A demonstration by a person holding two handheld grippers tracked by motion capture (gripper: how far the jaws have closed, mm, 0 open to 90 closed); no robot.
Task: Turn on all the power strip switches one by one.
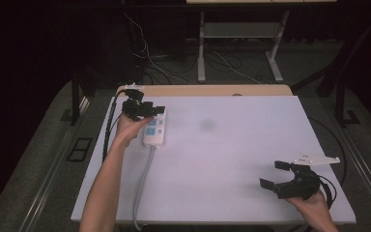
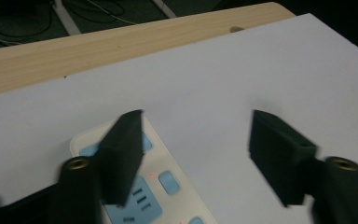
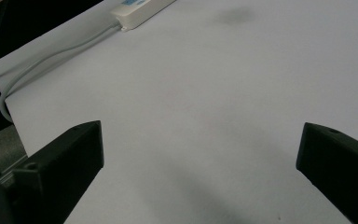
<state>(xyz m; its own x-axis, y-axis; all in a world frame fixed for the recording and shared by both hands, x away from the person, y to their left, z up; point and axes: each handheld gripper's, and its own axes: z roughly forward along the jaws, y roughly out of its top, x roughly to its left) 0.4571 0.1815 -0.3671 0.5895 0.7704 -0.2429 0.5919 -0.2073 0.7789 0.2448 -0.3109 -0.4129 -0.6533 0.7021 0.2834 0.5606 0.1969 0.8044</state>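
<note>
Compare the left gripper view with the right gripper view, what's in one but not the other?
Left gripper view alone: the power strip's blue sockets and buttons close up between open jaws of the left gripper, plus the wooden table edge. Right gripper view alone: the strip's grey cable trailing to the board edge, a dark smudge, and the right gripper, open over bare board. Both share the white board and the strip.

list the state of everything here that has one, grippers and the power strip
left gripper: jaws open, nothing between them, held above the power strip
right gripper: jaws open wide, empty, over the white board
power strip: lying flat on the white board, sockets up, nothing plugged into the sockets that show, small red dots beside the switches; I cannot tell if those are lit
power strip cable: attached, running off the near edge of the white board
</note>
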